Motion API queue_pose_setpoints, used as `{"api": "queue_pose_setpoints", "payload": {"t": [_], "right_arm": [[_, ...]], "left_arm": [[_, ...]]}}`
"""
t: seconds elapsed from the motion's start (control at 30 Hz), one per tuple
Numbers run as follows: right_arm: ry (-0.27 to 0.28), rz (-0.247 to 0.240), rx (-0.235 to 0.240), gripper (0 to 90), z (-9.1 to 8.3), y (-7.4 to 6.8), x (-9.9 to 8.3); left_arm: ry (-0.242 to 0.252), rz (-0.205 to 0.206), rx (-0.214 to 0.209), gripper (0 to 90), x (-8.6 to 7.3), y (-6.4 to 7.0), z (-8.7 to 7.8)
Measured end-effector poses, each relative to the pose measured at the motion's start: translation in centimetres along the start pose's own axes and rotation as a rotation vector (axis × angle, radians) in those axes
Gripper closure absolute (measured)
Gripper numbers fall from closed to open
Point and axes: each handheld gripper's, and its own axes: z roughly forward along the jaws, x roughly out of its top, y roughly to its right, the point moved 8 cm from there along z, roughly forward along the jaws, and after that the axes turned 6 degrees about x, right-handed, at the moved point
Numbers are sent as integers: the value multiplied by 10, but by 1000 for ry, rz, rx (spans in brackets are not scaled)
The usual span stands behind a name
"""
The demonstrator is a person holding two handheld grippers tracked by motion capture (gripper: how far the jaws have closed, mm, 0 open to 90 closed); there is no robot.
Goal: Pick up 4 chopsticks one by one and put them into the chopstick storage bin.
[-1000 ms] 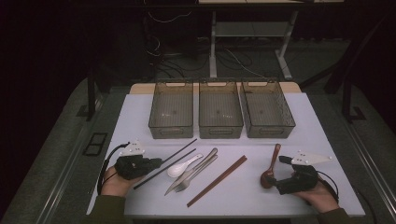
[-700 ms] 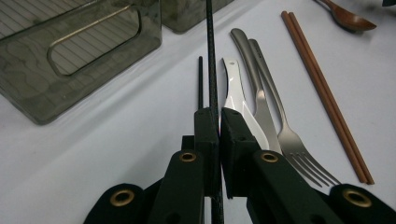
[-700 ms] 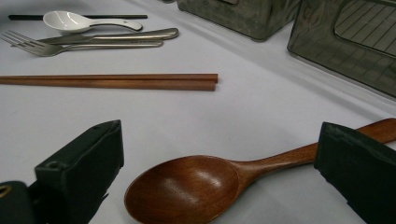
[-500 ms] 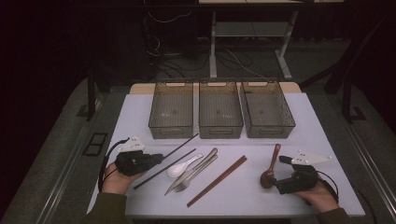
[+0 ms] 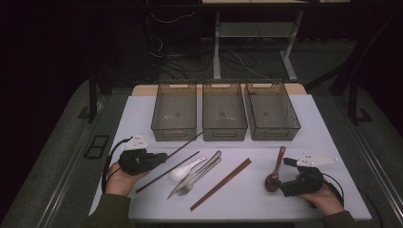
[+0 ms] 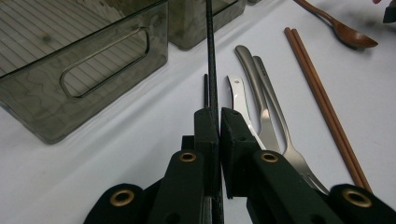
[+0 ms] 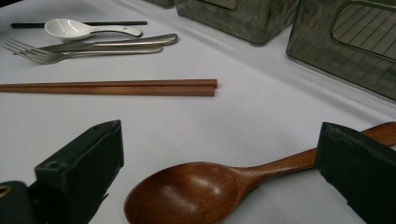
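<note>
My left gripper (image 5: 160, 156) is shut on a thin black chopstick (image 5: 187, 142) that points at the left bin (image 5: 174, 137). In the left gripper view the jaws (image 6: 219, 116) pinch this black chopstick (image 6: 210, 56) near its end. A second black chopstick (image 5: 166, 172) lies flat beside it. My right gripper (image 5: 280, 183) stands open at the front right, one jaw on each side of a wooden spoon (image 5: 278, 164). In the right gripper view (image 7: 222, 140) the wooden spoon (image 7: 196, 191) lies on the table between the jaws, untouched.
Three smoky bins stand in a row at the back, the other two being the middle bin (image 5: 225, 137) and the right bin (image 5: 275, 137). A white spoon (image 5: 183, 172), a knife (image 5: 202, 168), a fork (image 5: 187, 186) and wooden chopsticks (image 5: 221, 184) lie mid-table.
My left gripper has shifted a little forward and to the right along the black chopstick. The right gripper and the wooden spoon have stayed in place.
</note>
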Motion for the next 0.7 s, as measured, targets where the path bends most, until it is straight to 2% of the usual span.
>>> {"api": "queue_pose_setpoints", "payload": {"t": [0.7], "right_arm": [[8,2,0,13,2,2,3]], "left_arm": [[22,-22,14,855,8,-11,2]]}}
